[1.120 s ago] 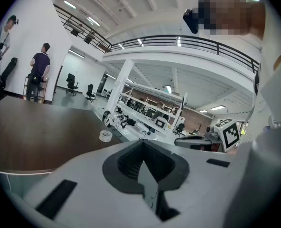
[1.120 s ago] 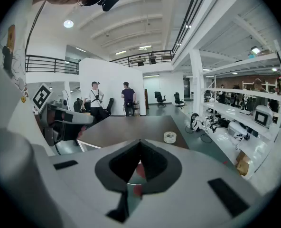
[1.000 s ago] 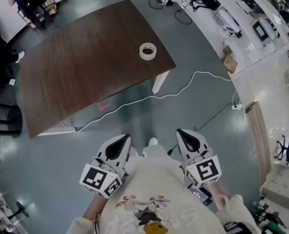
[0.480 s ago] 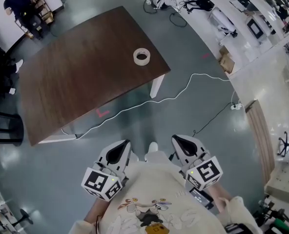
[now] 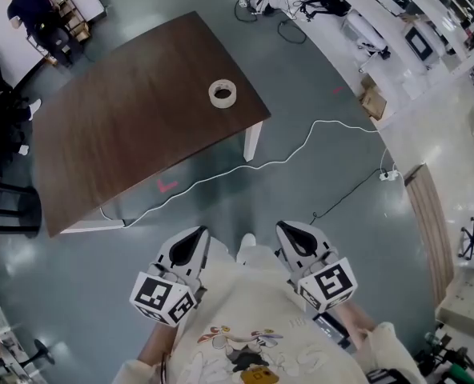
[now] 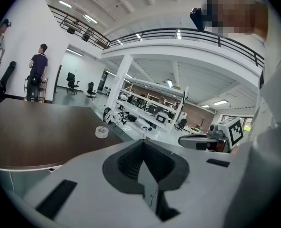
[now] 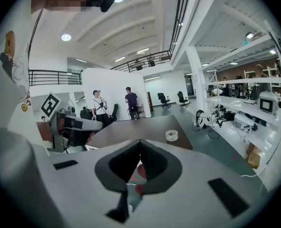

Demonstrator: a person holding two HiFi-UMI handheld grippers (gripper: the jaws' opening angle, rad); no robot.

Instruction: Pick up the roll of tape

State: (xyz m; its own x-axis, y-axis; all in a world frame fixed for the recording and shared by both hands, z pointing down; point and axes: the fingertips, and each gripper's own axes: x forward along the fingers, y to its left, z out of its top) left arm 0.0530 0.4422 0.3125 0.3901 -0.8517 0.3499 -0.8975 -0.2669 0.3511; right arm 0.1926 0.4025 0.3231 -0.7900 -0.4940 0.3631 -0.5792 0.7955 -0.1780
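Observation:
The roll of tape (image 5: 222,94) is a pale ring lying flat near the right corner of the dark brown table (image 5: 125,110). It also shows small and far off in the left gripper view (image 6: 101,132) and the right gripper view (image 7: 172,135). My left gripper (image 5: 195,237) and right gripper (image 5: 285,230) are held close to my body over the floor, well short of the table. Both point toward the table. In their own views the left gripper (image 6: 141,144) and right gripper (image 7: 139,143) have their jaws together with nothing between them.
A white cable (image 5: 301,146) runs across the grey floor between me and the table, past a white table leg (image 5: 253,141). A red mark (image 5: 166,186) is on the floor. A person (image 5: 33,6) stands beyond the table's far left corner. Cardboard boxes (image 5: 375,98) and desks line the right.
In the head view the table and tape have shifted left and slightly down. Both grippers have drifted a little toward the table, still shut.

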